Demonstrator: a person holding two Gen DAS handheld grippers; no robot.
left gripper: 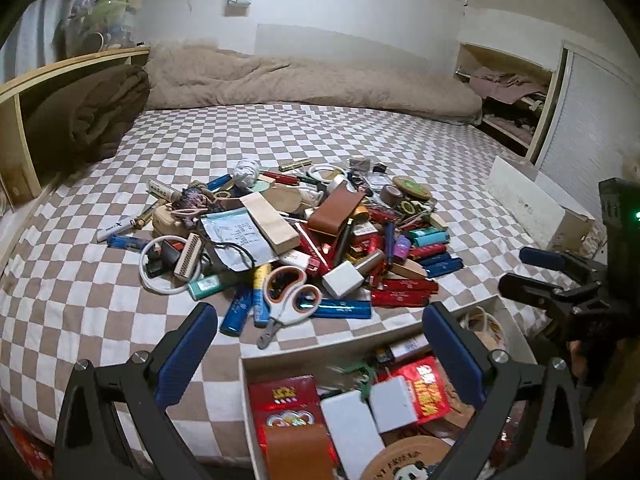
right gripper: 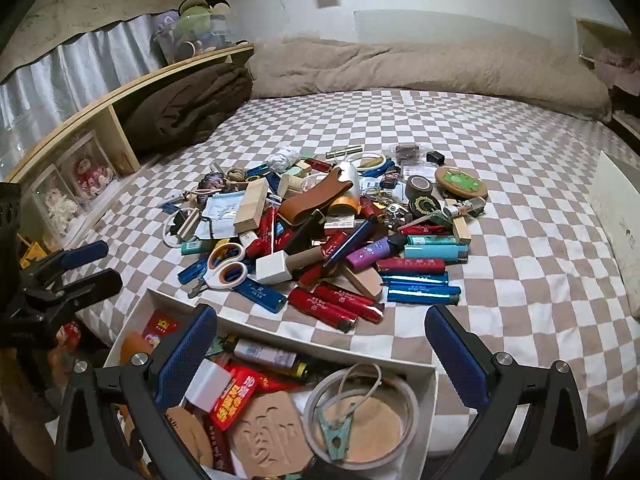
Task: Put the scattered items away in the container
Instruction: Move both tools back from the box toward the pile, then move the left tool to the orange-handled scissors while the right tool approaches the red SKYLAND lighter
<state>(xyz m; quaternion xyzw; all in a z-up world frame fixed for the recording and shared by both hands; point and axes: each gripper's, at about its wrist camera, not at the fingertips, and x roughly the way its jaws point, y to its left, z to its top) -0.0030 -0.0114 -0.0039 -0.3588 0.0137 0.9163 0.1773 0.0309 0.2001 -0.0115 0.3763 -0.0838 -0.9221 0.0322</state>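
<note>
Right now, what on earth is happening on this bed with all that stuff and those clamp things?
A person is tidying a pile of small items, such as lighters, scissors, tape rolls and a brown leather case, off a checkered bedsheet into a white box at the bed's near edge. They hold a two-finger gripper in each hand. The left gripper and the right gripper are both open, empty, and over the box, which already holds red packets, a white block and a tape ring. Most of the pile remains.
</note>
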